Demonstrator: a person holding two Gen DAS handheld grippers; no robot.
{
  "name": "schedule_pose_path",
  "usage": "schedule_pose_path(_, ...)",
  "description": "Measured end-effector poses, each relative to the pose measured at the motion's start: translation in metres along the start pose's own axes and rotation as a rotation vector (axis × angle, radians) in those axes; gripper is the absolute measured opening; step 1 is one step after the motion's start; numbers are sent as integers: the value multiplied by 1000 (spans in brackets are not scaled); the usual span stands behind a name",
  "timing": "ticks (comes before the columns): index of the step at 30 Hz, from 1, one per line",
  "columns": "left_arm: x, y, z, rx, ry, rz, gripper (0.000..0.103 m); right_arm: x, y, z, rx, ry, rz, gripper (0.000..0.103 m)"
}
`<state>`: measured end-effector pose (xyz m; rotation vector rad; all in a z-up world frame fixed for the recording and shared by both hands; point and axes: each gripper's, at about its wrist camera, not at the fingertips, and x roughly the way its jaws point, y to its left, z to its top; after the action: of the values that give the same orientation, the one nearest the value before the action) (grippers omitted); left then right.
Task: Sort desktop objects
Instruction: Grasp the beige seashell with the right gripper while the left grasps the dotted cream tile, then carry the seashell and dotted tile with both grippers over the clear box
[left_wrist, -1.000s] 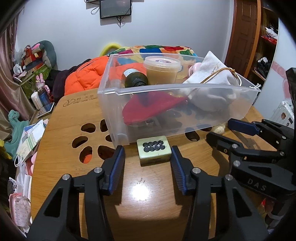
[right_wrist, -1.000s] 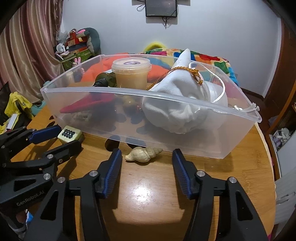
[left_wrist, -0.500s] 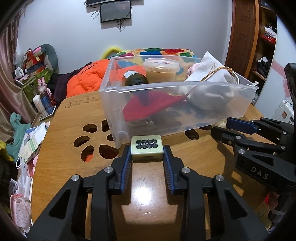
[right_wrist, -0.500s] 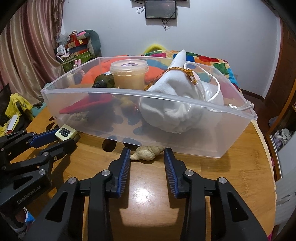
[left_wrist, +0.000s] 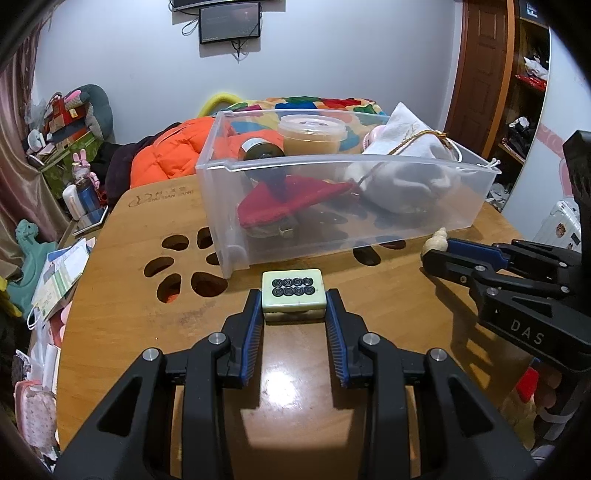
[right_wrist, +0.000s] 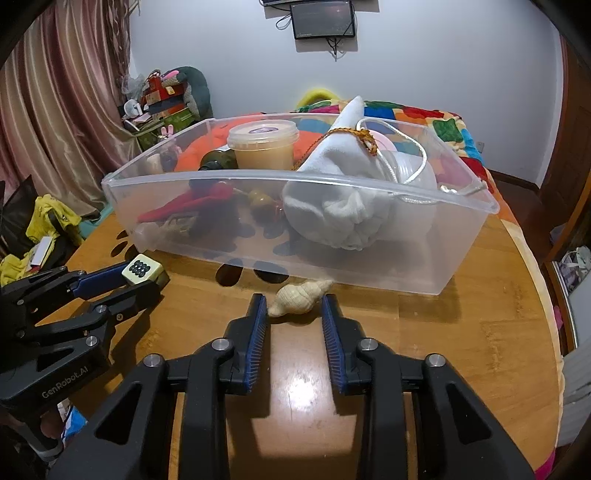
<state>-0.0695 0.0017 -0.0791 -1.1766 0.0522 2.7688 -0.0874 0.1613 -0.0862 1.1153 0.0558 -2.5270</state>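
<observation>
Now my left gripper clamps the mahjong tile just off the wooden table; my right gripper pinches the seashell beside the clear bin.

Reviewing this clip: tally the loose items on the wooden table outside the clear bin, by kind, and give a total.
Mahjong tile: 1, between the left tongs
Seashell: 1, between the right tongs
Total: 2, both in front of the clear bin
</observation>
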Motion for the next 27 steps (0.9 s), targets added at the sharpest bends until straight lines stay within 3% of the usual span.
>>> schedule_pose_path(14, -21, -11, 2, 6, -45, -24, 33, -23, -3, -15, 9, -19, 22, 23)
schedule_pose_path(27, -43, -22, 14, 26, -96, -30, 33, -57, -2, -3, 4, -98, 14, 23)
